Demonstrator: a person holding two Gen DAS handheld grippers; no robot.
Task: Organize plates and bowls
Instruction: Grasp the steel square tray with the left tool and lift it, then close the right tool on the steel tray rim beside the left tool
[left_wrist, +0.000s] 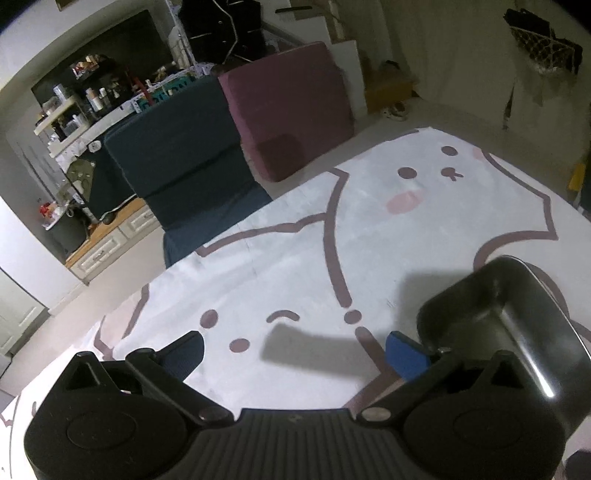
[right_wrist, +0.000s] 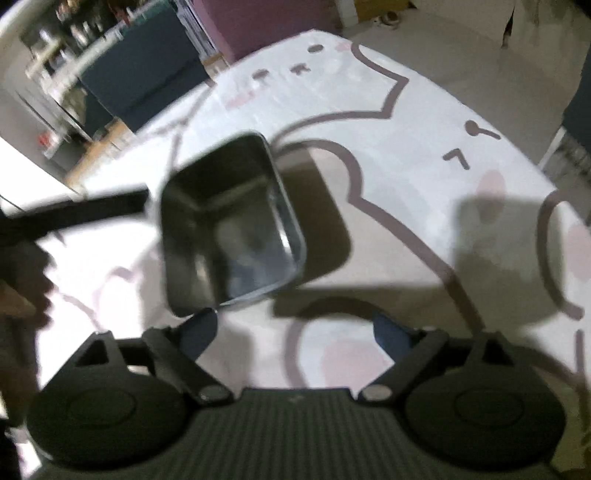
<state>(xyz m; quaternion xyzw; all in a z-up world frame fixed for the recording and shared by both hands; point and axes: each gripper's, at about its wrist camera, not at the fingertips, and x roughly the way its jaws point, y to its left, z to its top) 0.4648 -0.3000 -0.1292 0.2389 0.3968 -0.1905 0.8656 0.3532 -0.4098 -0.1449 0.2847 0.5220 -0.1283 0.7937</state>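
1. So the square metal bowl (right_wrist: 229, 225) sits on the cartoon rug (right_wrist: 424, 155), tilted
2. Left gripper (left_wrist: 295, 350) hangs wide open just beside the bowl, nothing held
3. Right gripper (right_wrist: 295, 328) is spread open near the bowl too

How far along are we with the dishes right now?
Nothing looks stacked yet. Only one square metal dish shows, lying on the cartoon-print cloth. The left tongs and right tongs are both open and empty beside it. Grasping and placing it remain; no other dishes show.
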